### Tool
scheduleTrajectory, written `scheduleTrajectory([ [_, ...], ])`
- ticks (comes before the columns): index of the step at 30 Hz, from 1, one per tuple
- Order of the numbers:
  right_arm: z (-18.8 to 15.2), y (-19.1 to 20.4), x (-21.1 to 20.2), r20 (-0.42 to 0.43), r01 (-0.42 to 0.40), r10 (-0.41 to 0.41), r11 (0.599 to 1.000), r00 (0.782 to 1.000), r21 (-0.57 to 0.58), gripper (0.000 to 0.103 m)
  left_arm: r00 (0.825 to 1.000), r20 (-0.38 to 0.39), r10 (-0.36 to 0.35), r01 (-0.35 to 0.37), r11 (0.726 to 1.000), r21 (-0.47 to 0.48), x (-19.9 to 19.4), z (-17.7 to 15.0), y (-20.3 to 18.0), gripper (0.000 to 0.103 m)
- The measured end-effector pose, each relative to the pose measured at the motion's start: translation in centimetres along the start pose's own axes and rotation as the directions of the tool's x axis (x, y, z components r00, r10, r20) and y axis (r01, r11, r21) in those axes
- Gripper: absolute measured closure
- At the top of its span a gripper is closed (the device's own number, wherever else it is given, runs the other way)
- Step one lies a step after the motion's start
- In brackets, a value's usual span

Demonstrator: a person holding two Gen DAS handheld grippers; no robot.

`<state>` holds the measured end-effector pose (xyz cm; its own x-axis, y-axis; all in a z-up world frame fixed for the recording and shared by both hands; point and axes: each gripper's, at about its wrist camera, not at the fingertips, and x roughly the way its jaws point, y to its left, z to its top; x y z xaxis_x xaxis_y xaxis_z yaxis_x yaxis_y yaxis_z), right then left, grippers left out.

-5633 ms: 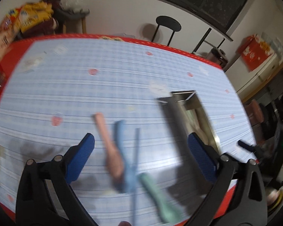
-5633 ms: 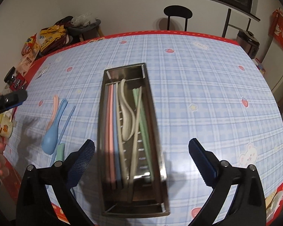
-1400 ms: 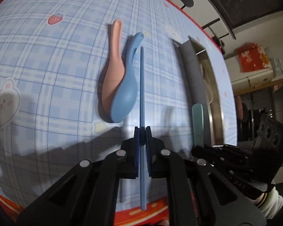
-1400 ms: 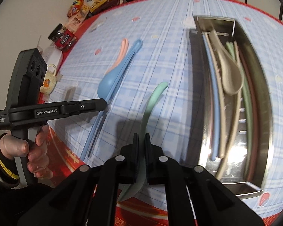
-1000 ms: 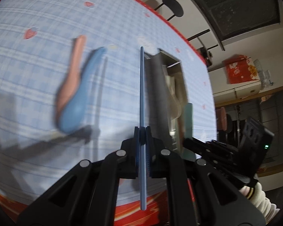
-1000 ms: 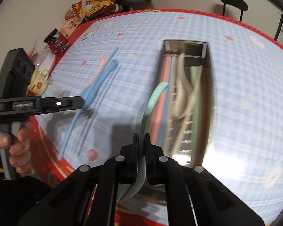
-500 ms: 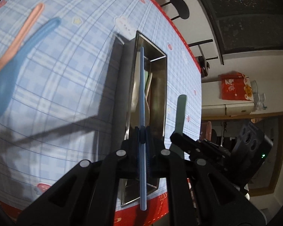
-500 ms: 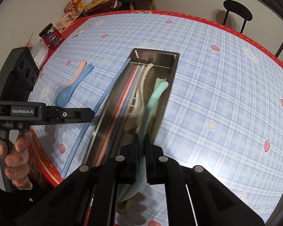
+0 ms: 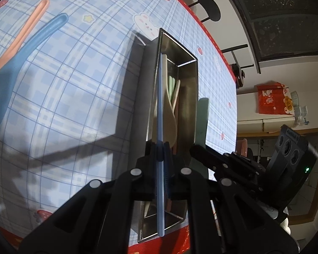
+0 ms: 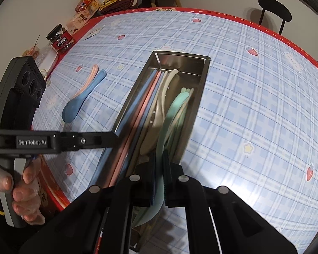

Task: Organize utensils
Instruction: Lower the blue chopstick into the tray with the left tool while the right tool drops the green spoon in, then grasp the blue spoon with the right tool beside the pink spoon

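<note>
Left wrist view: left tool (image 9: 160,148) clamped on a blue chopstick (image 9: 160,105) above the steel tray (image 9: 191,80); tray contents partly hidden. Blue-checked table (image 9: 74,74), black stool (image 9: 208,10) beyond.

Right wrist view: right tool (image 10: 159,165) clamped on a green spoon (image 10: 171,114) over the tray (image 10: 201,78); spoon bowl partly hidden behind the tool. Snack bags (image 10: 108,2) beyond the tray.

Left tool (image 9: 160,148) clamps a blue chopstick (image 9: 160,97) over the steel tray (image 9: 188,53)

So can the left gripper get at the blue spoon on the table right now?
Probably not yet: the left gripper is shut on a blue chopstick over the metal tray; the blue spoon lies unobstructed beside the pink one.
</note>
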<state>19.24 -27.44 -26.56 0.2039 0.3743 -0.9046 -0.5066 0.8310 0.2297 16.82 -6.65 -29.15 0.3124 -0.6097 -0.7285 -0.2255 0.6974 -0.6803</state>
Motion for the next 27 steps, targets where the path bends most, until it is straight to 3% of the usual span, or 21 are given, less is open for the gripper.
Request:
scheduleTrajectory([
  [8,1.4,0.7,0.9,0.003,-0.001,0.001,1.0,1.0,-0.01,0.096,0.999,0.034,0.011,-0.013,0.998,0.067,-1.4,0.7,-0.4,0.087],
  [13,3.7,1.2,2.2,0.008,0.016,-0.016,0.999,1.0,-0.033,0.096,0.988,0.129,0.081,-0.097,0.987,0.126,-4.5,1.7,0.1,0.08],
  [18,5.8,1.7,3.9,0.001,0.053,-0.053,0.997,0.999,-0.048,0.095,0.969,0.189,0.158,-0.177,0.98,0.087,-7.6,2.8,3.0,0.079],
  [20,6.4,1.6,4.1,0.001,0.086,-0.086,0.996,0.996,-0.034,0.088,0.962,0.205,0.181,-0.199,0.977,0.07,-8.8,3.1,4.3,0.079],
  [22,6.5,1.4,3.6,0.019,0.093,-0.093,0.996,0.996,-0.012,0.064,0.955,0.219,0.2,-0.219,0.973,0.067,-9.9,3.4,5.4,0.077],
  [24,6.4,1.6,2.9,0.042,0.103,-0.103,0.995,0.994,0.004,0.058,0.951,0.228,0.211,-0.233,0.969,0.075,-10.7,3.6,6.1,0.072],
  [27,6.1,2.5,1.9,0.063,0.119,-0.12,0.993,0.991,0.013,0.038,0.943,0.239,0.229,-0.259,0.961,0.099,-12.2,4.0,7.3,0.063],
])
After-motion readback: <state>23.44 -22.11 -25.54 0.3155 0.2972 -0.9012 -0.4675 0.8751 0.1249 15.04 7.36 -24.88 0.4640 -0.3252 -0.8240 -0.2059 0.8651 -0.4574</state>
